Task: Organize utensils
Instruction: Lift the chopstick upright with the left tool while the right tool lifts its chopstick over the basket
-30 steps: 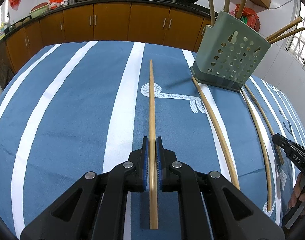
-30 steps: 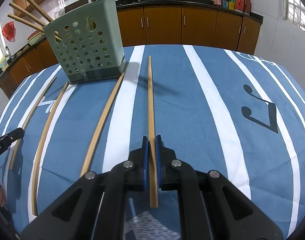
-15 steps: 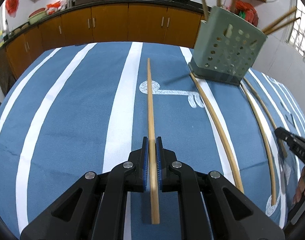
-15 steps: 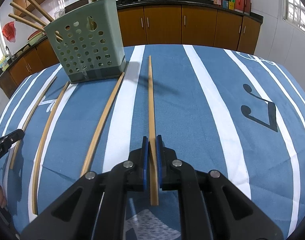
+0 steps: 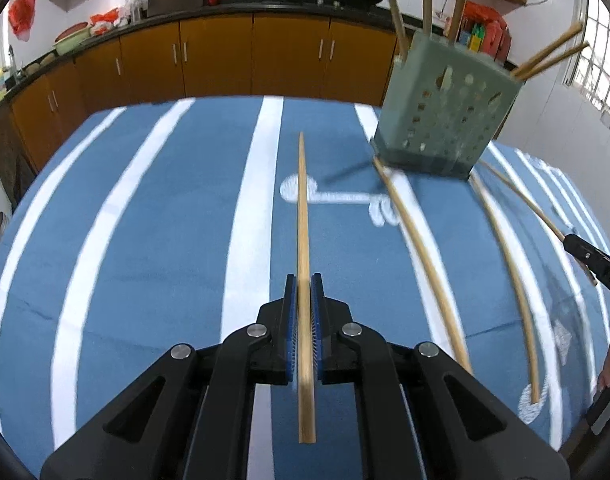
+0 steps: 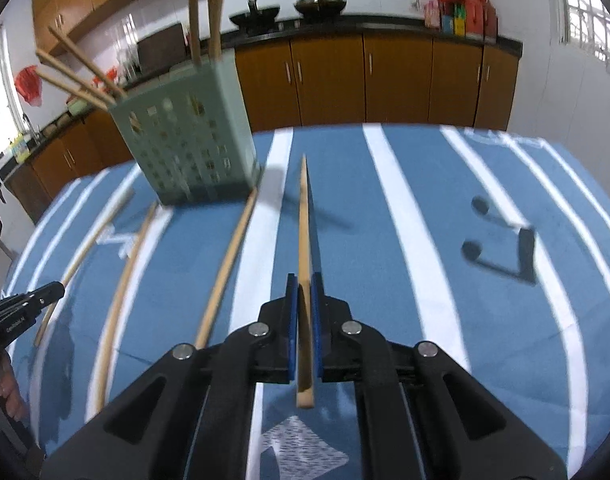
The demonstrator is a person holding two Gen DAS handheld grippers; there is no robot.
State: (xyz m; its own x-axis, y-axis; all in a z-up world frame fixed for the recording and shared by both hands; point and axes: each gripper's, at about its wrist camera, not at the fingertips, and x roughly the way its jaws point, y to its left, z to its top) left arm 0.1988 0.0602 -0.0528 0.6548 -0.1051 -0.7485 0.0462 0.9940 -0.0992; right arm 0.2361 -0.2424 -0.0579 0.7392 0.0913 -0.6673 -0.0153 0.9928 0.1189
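Both grippers, left (image 5: 303,280) and right (image 6: 303,280), each clamp a chopstick (image 5: 303,216) lengthwise, aimed to drop into the holder (image 5: 445,120).

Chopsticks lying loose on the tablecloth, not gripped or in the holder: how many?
3, all beside the green holder: one running from its front corner, one curved further left, and one outermost, near the left gripper. Others may be hidden.
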